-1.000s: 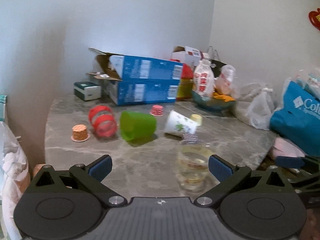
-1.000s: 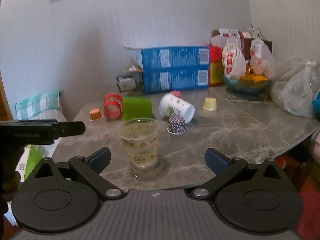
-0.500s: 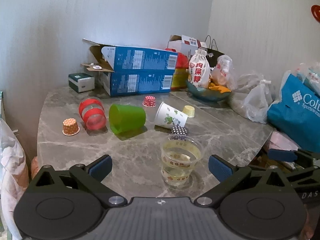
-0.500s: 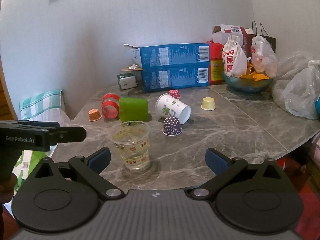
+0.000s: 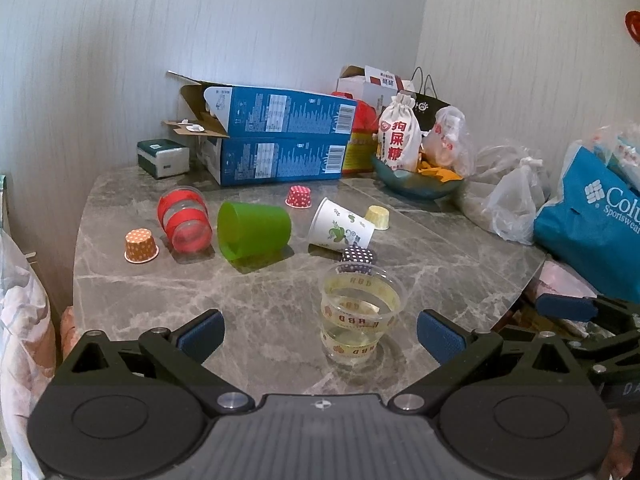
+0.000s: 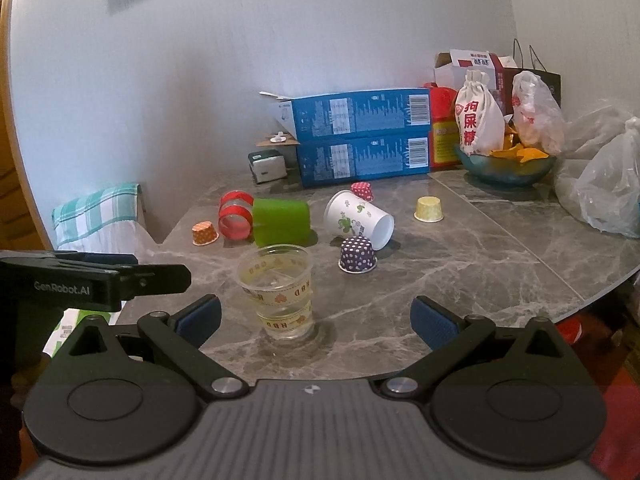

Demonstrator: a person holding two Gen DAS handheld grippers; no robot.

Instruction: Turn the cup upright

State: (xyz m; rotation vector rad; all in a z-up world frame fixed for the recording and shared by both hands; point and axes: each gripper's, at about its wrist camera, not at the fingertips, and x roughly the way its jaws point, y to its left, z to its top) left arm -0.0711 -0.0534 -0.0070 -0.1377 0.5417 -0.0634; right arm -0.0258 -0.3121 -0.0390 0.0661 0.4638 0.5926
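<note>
A clear plastic cup with yellow bands stands upright near the front edge of the grey marble table; it also shows in the right wrist view. Behind it lie three cups on their sides: a green cup, a red-banded clear cup and a white paper cup. My left gripper is open and empty, just short of the clear cup. My right gripper is open and empty, also short of it. The left gripper shows in the right wrist view.
Small paper baking cups stand upside down: orange, red, yellow, purple. Two blue boxes, a bowl, plastic bags and a blue bag crowd the back and right.
Both grippers have drawn back from the clear cup and risen a little; the cup now stands farther from both views. Both stay open.
</note>
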